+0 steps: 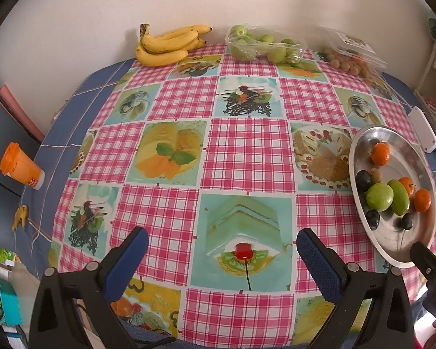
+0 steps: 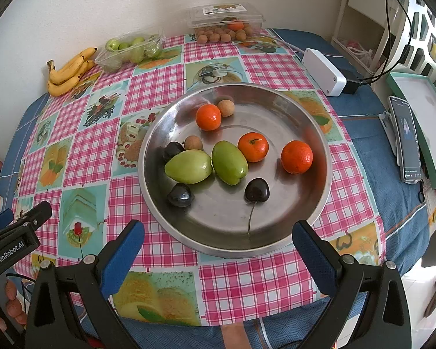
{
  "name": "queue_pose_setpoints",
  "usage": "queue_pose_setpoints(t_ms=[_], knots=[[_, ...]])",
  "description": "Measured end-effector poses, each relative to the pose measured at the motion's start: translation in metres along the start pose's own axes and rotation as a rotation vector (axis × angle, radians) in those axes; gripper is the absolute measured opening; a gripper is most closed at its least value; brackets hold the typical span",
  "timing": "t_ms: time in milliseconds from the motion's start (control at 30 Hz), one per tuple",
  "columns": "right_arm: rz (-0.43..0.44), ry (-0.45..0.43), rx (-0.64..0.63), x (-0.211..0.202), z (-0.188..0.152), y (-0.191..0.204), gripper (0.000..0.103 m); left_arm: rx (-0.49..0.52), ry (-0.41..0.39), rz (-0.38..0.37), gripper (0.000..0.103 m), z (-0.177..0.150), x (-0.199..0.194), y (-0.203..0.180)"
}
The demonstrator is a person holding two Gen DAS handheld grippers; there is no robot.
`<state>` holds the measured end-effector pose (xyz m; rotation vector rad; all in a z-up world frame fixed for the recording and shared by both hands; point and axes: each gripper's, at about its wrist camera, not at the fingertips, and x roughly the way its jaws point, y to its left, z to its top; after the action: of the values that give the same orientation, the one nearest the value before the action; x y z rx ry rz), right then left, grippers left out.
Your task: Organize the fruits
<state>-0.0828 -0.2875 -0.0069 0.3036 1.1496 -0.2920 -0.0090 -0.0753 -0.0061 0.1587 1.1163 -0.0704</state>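
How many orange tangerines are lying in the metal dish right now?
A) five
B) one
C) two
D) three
D: the right wrist view shows three orange tangerines in the metal dish: one toward the back, one in the middle and one to the right, among green fruits, dark cherries and small brown fruits.

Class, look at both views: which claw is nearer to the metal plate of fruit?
Right. The right claw hovers open at the metal plate's near rim; the left claw hovers open beside it, further left.
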Motion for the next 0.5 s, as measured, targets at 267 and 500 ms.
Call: queue_pose_setpoints(t_ms=[267, 500], knots=[[0.001, 0.003, -0.004, 0.0006, 0.0000, -0.0002, 0.101, -0.001, 0.000, 0.001, 0.103, 0.0000, -0.0005, 0.0003], [0.001, 0.006, -0.005, 0.0014, -0.0004, -0.0009, 0.101, 0.001, -0.001, -0.001, 0.103, 0.0003, -0.0004, 0.0001]])
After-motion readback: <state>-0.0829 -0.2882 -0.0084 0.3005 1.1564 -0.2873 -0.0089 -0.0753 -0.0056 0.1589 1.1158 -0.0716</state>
